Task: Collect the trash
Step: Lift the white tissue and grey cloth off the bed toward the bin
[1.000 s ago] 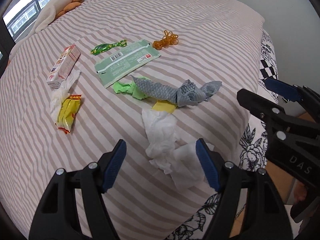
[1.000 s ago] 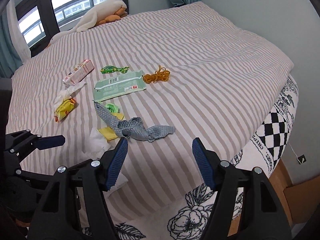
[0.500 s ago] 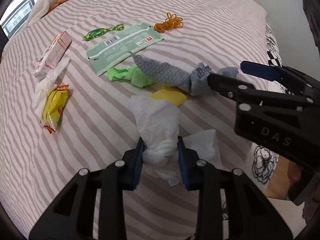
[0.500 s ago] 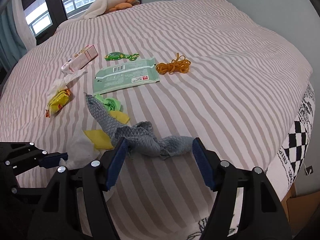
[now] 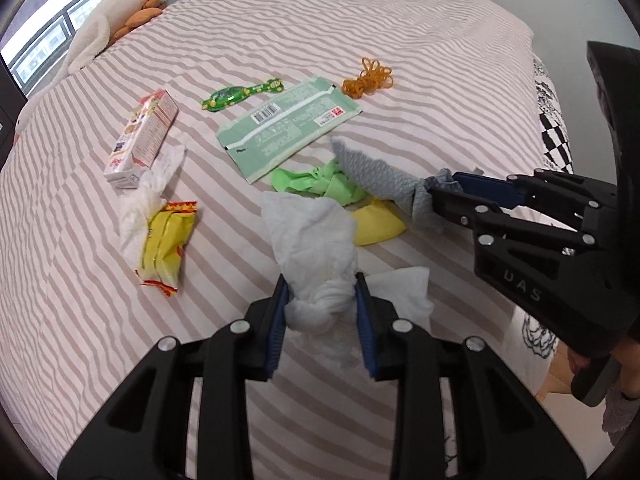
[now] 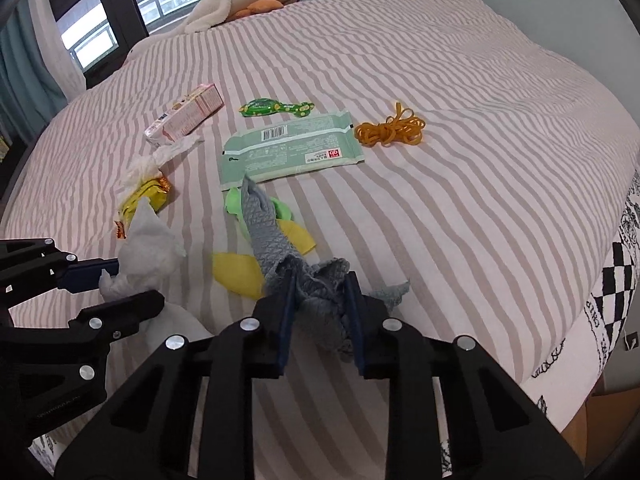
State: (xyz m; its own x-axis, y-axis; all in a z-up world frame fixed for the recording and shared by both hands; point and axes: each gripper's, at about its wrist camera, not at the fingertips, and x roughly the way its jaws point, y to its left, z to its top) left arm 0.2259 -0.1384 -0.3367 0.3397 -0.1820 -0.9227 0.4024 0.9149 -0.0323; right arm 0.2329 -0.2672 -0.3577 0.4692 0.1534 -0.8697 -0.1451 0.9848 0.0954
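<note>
While both grippers bear down on the striped bed (image 5: pixel 440 40) | left gripper (image 5: pixel 322 300) pinches the white tissue (image 5: pixel 312 240), just beside the yellow scrap (image 5: pixel 376 226) | right gripper (image 6: pixel 320 300), jaws just closed, clamps the grey cloth (image 6: pixel 268 232), which lies over that yellow scrap | green wrapper (image 5: pixel 288 128) beyond it, untouched.

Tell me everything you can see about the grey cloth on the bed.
The grey cloth is a long, twisted strip with a waffle-like texture, lying on the striped bedspread. Its far tip touches the green packet; its middle crosses green and yellow scraps. The right gripper has just closed on its bunched near end.
</note>
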